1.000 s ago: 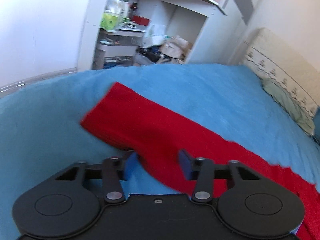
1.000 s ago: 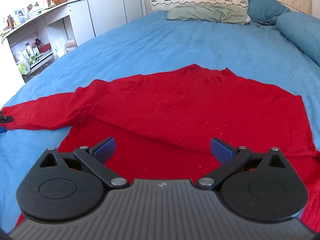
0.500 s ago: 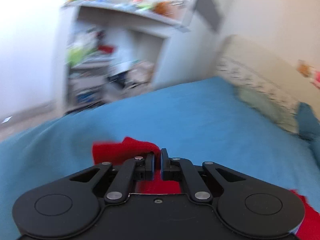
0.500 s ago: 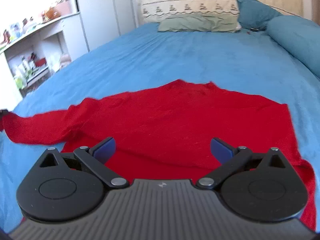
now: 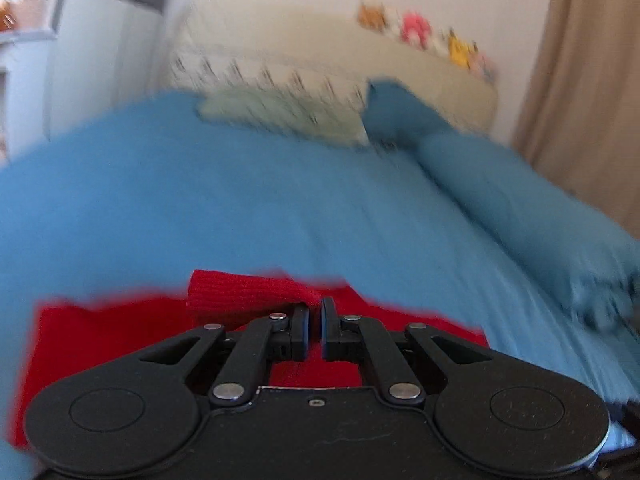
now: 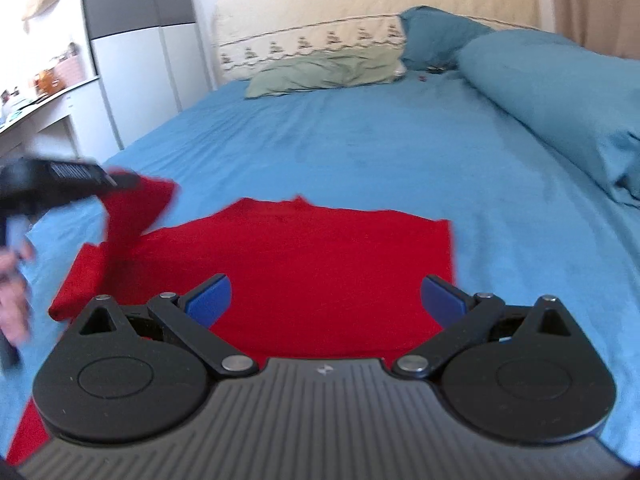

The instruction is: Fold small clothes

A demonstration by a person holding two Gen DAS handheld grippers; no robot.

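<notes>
Shelf unit (image 6: pixel 44 108): far left of the right gripper, white, cluttered on top, blurred.
Wardrobe (image 6: pixel 136 52): left of centre beyond the bed, white doors with a dark grey band.
Left gripper (image 5: pixel 315 320): pressed together on the sleeve (image 5: pixel 244 292) of the red top; in the right wrist view seen entering from the left edge (image 6: pixel 120 179), with the cuff lifted off the bed and draped from its tip.
Hand (image 6: pixel 14 280): blurred, at the left edge below the left gripper's body.
Red top (image 6: pixel 304 264): spread flat on the bed directly ahead of the right gripper, neckline pointing away toward the pillows; left sleeve raised and bent inward toward the body of the garment.
Right gripper (image 6: pixel 326 296): spread wide, nothing between the blue pads (image 6: pixel 210 300), hovering over the near hem of the red top.
Bed (image 6: pixel 360 152): blue sheet, smooth, filling most of both views.
Green pillow (image 6: pixel 324 70): far ahead, flat against the headboard.
Headboard (image 6: pixel 360 8): cream, padded, with a patterned cloth strip; small plush toys (image 5: pixel 416 28) along its top.
Blue pillow (image 6: pixel 436 36): ahead and right, propped up.
Rolled blue duvet (image 6: pixel 560 96): along the right side of the bed.
Curtain (image 5: pixel 592 80): beige, far right.
</notes>
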